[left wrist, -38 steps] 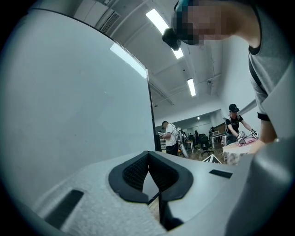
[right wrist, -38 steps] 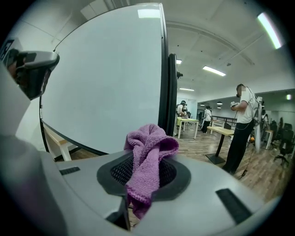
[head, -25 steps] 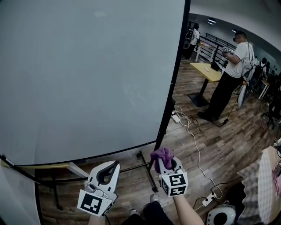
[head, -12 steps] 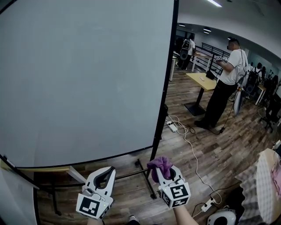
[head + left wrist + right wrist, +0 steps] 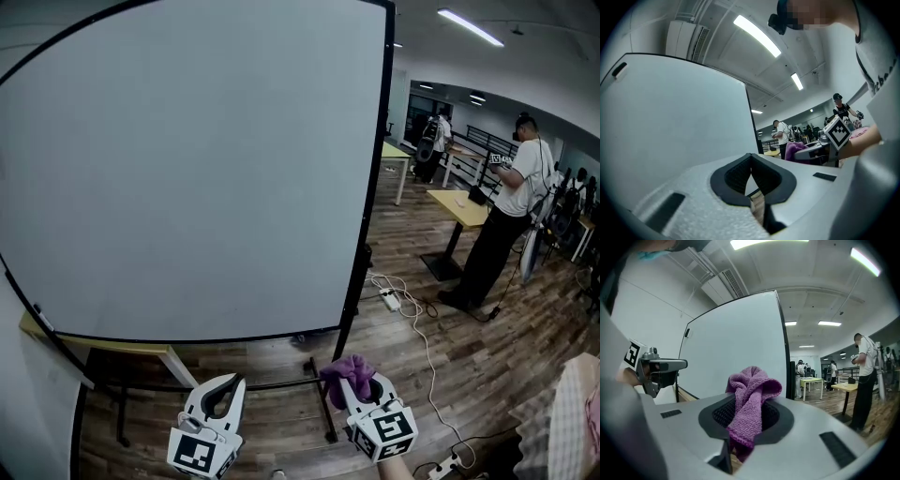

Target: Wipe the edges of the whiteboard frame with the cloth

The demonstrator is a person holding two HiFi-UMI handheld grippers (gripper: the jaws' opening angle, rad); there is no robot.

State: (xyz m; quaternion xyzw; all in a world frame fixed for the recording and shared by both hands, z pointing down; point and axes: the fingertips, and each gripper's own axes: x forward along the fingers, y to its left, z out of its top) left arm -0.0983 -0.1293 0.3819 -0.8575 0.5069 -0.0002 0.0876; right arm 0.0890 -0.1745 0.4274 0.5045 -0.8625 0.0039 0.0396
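1. The right gripper [image 5: 359,387] is held low at the near edge of the head view. Its jaws are clamped on a purple cloth [image 5: 345,368]. The cloth is bunched above the jaw tips, and a fold hangs down between the pads.
2. The left gripper [image 5: 228,382] is held just to the left of it, apart from it. Its jaws are brought together at the tips, and nothing is gripped between them.
3. Beyond and above both grippers the whiteboard [image 5: 187,169] is seen upright, edged by a thin black frame [image 5: 372,187]. The cloth is seen below the board's lower right corner, and the frame is not touched by it.
4. Under the board a black stand [image 5: 323,403] is seen, and a yellow-topped table [image 5: 131,349] is partly hidden behind the lower left edge.
5. A wood-plank floor [image 5: 450,347] is spread to the right, crossed by a white cable [image 5: 424,330] that runs from a power strip [image 5: 390,300].
6. Farther off, a person [image 5: 506,225] in a white top and dark trousers is seen standing beside a yellow desk [image 5: 464,202].
7. Farthest away, another person [image 5: 433,148] is seen at the back of the room under ceiling lights [image 5: 473,28].
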